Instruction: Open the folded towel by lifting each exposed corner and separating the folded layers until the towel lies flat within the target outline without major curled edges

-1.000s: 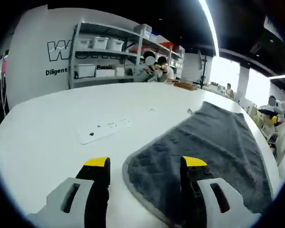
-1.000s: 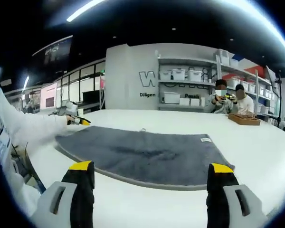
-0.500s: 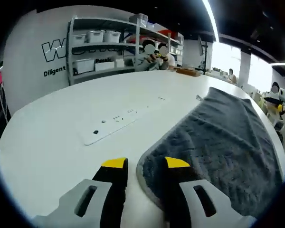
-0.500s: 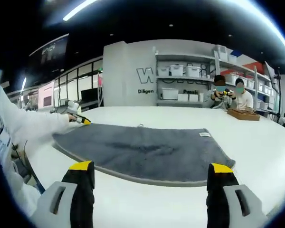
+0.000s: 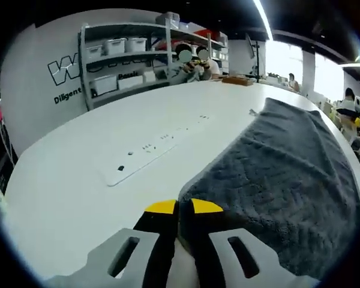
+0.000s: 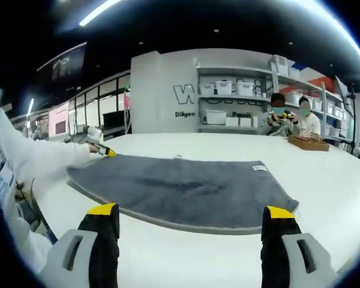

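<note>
**A:** Where's your towel [image 5: 288, 174]?

**B:** Spread across the white surface [image 5: 78, 180], dark grey and looped, lying mostly flat. In the left gripper view it runs away from you to the right, its near corner right at the tips of your left tool [image 5: 184, 207]. In the right gripper view the same towel [image 6: 186, 192] lies broadside ahead, with a pale hem along the near edge and a small white label [image 6: 260, 168] at the far right corner.

**A:** What's your left tool doing?

**B:** Its yellow-tipped jaws are drawn nearly together, and the towel's corner edge sits in the thin gap between them. You're pinching that corner, low against the surface.

**A:** And your right tool [image 6: 191, 211]?

**B:** Jaws spread wide, nothing between them. It sits short of the towel's near hem, apart from the cloth, with bare white surface in between.

**A:** Can you see one tool from the other?

**B:** In the right gripper view your left tool [image 6: 102, 150] shows at the towel's far left corner, at the end of your white sleeve [image 6: 42, 159].

**A:** Anything else on the surface?

**B:** A flat white strip [image 5: 156, 150] with small dark marks lies left of the towel, near but not touching it. A wooden tray [image 6: 308, 146] sits far off on the right.

**A:** Beyond that?

**B:** A shelving rack [image 5: 132, 60] holding white bins against a lettered wall, and two seated people [image 6: 291, 123] by it.
</note>
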A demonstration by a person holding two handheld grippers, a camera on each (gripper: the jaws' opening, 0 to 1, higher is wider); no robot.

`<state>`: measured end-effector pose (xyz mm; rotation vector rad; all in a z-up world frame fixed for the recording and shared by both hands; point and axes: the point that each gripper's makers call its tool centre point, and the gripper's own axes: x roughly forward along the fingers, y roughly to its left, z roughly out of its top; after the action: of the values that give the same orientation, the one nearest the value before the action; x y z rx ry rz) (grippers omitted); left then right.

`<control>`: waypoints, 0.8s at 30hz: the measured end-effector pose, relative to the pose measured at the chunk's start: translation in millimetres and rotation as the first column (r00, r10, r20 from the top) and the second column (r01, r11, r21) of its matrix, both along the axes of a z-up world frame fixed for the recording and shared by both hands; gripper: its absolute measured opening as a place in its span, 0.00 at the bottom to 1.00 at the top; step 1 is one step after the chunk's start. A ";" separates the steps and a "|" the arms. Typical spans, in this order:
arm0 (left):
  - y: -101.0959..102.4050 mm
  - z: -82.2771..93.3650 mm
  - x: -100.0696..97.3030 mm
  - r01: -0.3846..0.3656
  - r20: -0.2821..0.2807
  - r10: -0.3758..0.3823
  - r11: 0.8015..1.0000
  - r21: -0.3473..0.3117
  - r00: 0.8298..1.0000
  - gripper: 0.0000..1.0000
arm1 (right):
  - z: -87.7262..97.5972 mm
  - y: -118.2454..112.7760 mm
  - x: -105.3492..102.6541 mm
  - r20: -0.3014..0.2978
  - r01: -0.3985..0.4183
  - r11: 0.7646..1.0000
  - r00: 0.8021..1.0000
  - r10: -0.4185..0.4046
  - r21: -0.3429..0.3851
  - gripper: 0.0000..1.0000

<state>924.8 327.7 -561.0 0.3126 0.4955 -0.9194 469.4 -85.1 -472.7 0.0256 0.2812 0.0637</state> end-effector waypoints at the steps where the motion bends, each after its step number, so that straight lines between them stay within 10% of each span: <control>1: 1.4 0.0 0.9 -0.004 0.003 0.004 1.000 0.007 1.000 0.06 | 0.1 0.0 -0.1 0.001 0.000 1.000 1.000 0.000 -0.001 0.99; 24: 53.4 1.0 14.9 -0.135 0.036 0.132 0.987 0.092 0.991 0.05 | -4.3 4.4 0.6 -0.015 -0.005 1.000 1.000 0.005 -0.004 0.99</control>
<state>939.7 381.1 -560.0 0.3732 0.5274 -0.7613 470.0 -80.7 -477.0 0.0215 0.2960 0.0679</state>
